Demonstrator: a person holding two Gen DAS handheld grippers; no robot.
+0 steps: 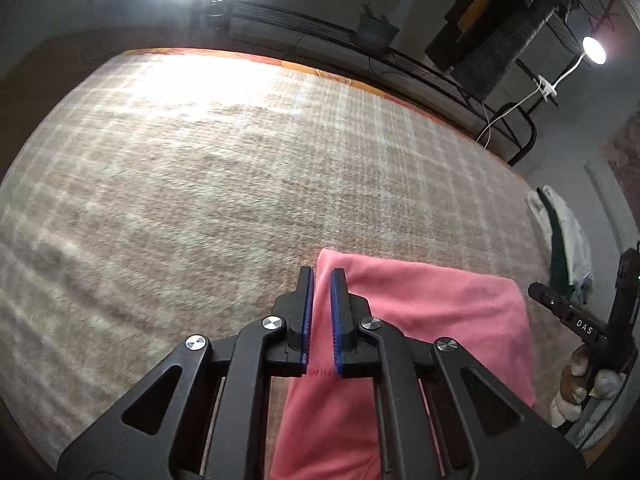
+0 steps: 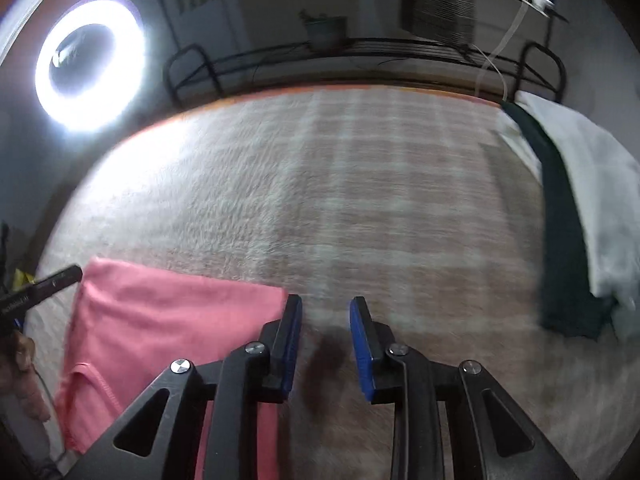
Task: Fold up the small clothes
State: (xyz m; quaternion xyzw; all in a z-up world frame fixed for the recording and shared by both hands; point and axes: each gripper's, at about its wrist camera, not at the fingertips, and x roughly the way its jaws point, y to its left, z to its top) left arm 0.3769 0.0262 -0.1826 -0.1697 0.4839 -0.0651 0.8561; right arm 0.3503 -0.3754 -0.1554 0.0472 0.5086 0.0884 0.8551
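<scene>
A pink garment [image 1: 432, 312] lies folded on the beige checked blanket [image 1: 200, 168]. My left gripper [image 1: 322, 276] is over its left edge, jaws nearly closed with a narrow gap and pink cloth between the blue pads [image 1: 307, 320]; whether they pinch it is unclear. In the right wrist view the pink garment [image 2: 168, 320] lies at lower left. My right gripper [image 2: 326, 306] is open and empty above the blanket [image 2: 360, 200], just right of the garment's corner. The other gripper shows at the right edge of the left wrist view [image 1: 576, 320].
A pile of white and dark green clothes [image 2: 576, 216] lies at the blanket's right side; it also shows in the left wrist view [image 1: 564, 240]. A ring light [image 2: 90, 64] and a black metal rack [image 2: 360, 52] stand behind the surface.
</scene>
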